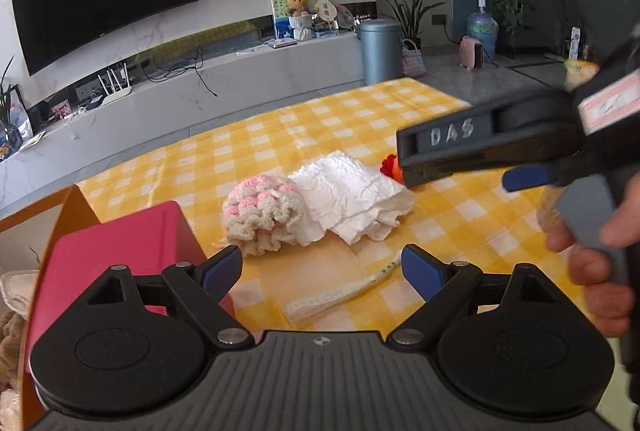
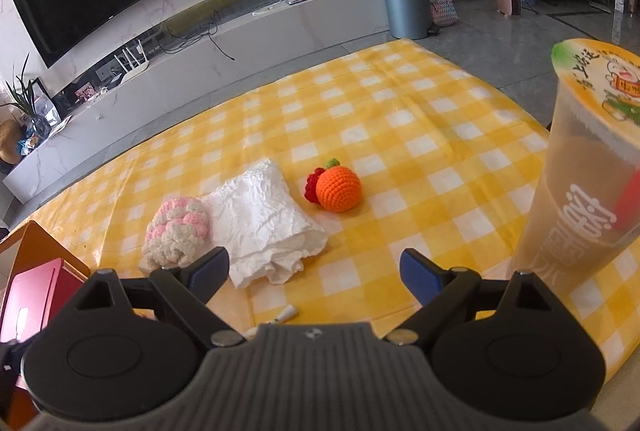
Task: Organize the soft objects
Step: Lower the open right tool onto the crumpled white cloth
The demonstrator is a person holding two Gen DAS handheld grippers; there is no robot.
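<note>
A pink and cream crocheted piece (image 1: 260, 215) (image 2: 178, 235) lies on the yellow checked cloth (image 1: 280, 135) (image 2: 420, 119), touching a crumpled white cloth (image 1: 352, 199) (image 2: 264, 219) to its right. A crocheted orange with a red berry (image 2: 336, 187) lies right of that; in the left wrist view only its red edge (image 1: 390, 167) shows behind the right gripper's body. My left gripper (image 1: 322, 269) is open and empty just in front of the two cloth pieces. My right gripper (image 2: 314, 271) is open and empty, hovering near the white cloth.
A red box with an orange wall (image 1: 116, 243) (image 2: 32, 295) stands at the left. A tall sealed drink cup (image 2: 588, 167) stands at the right. A thin white strip (image 1: 340, 295) lies near the front. A TV cabinet and bin (image 2: 404, 1) stand beyond the table.
</note>
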